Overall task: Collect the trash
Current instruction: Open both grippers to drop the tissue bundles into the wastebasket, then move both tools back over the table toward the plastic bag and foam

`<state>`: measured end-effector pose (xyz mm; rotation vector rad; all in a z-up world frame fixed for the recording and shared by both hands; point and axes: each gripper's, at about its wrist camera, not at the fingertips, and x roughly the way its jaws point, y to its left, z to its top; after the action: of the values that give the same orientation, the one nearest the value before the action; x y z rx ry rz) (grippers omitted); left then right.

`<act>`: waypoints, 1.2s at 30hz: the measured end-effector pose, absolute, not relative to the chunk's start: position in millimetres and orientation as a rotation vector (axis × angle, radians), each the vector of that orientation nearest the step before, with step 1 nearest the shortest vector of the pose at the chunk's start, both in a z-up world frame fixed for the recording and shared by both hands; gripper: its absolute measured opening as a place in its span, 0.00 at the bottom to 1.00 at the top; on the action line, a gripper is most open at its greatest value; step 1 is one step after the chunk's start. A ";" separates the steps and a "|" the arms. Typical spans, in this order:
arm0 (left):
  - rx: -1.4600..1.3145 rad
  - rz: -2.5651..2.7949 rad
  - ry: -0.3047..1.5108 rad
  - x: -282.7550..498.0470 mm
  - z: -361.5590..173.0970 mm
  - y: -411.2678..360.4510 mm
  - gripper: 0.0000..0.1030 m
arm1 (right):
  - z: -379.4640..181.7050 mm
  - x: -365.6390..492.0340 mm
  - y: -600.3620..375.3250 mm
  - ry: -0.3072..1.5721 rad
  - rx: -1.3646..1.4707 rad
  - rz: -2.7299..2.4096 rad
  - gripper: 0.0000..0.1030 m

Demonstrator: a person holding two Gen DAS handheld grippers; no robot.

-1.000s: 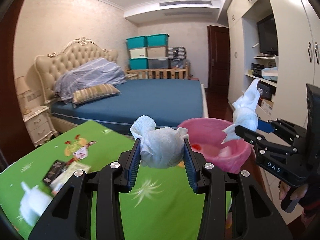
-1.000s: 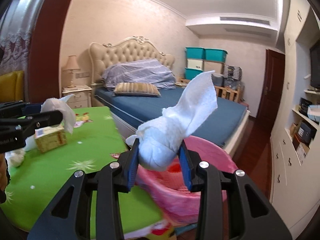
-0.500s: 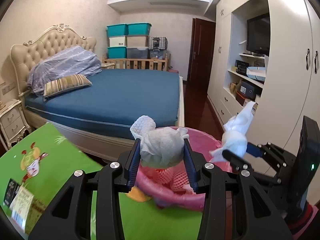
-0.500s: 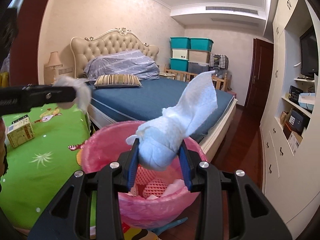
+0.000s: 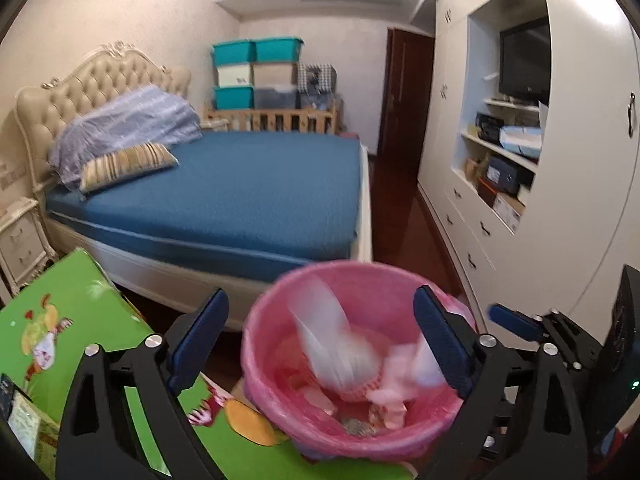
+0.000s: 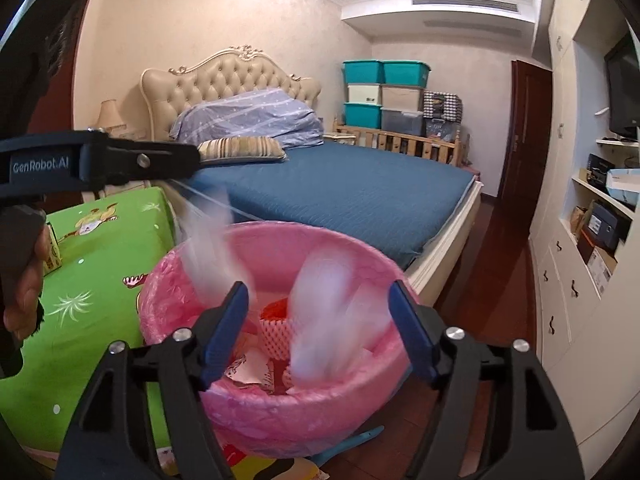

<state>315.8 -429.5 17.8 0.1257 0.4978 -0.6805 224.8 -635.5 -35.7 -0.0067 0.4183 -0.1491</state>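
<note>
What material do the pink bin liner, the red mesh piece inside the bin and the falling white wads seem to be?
Pink bin liner: thin glossy plastic film, by its wrinkles and shine. Red mesh piece: probably foam netting, by its open diamond lattice. Falling white wads: likely tissue paper, soft and matte, though motion blur leaves it uncertain.

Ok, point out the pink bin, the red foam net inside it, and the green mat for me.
pink bin (image 6: 304,420), right wrist view, on its near outer wall
red foam net (image 6: 276,330), right wrist view, on its meshed side
green mat (image 5: 80,320), left wrist view, on a bare green patch
</note>
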 end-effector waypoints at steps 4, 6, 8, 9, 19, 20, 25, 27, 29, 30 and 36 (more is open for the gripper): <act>0.118 -0.648 0.484 308.3 23.9 -409.9 0.91 | -30.4 203.8 -633.5 0.397 -0.010 -0.151 0.74; 0.125 -0.622 0.472 300.6 26.2 -397.7 0.91 | -28.3 192.3 -628.6 0.385 -0.008 -0.142 0.75; 0.133 -0.598 0.459 290.9 27.8 -387.1 0.91 | -27.1 183.1 -622.5 0.378 -0.004 -0.130 0.76; 0.144 -0.587 0.451 284.2 27.5 -380.0 0.91 | -26.3 179.0 -618.7 0.375 -0.003 -0.128 0.78; 0.199 -0.489 0.371 218.2 25.1 -283.0 0.92 | -30.1 161.3 -552.6 0.381 0.059 -0.062 0.85; 0.207 -0.474 0.369 209.1 22.7 -266.8 0.92 | -30.7 162.4 -538.8 0.386 0.063 -0.041 0.85; 0.217 -0.378 0.386 169.3 12.0 -184.6 0.92 | -31.4 173.9 -471.6 0.407 0.082 0.082 0.85; 0.226 -0.299 0.383 156.5 7.4 -149.0 0.92 | -31.2 180.6 -442.2 0.419 0.080 0.124 0.86; 0.223 -0.204 0.395 144.2 1.9 -106.5 0.92 | -31.5 186.8 -412.7 0.433 0.083 0.159 0.86; 0.211 -0.164 0.402 139.0 -0.7 -85.2 0.92 | -31.8 189.4 -399.7 0.441 0.088 0.174 0.86; 0.135 0.055 0.434 121.0 -14.6 13.4 0.92 | -31.6 194.4 -316.8 0.488 0.083 0.271 0.86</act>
<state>121.0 13.4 -14.6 0.1352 0.4339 0.0554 194.5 -316.8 -31.6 0.0831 0.4879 0.2713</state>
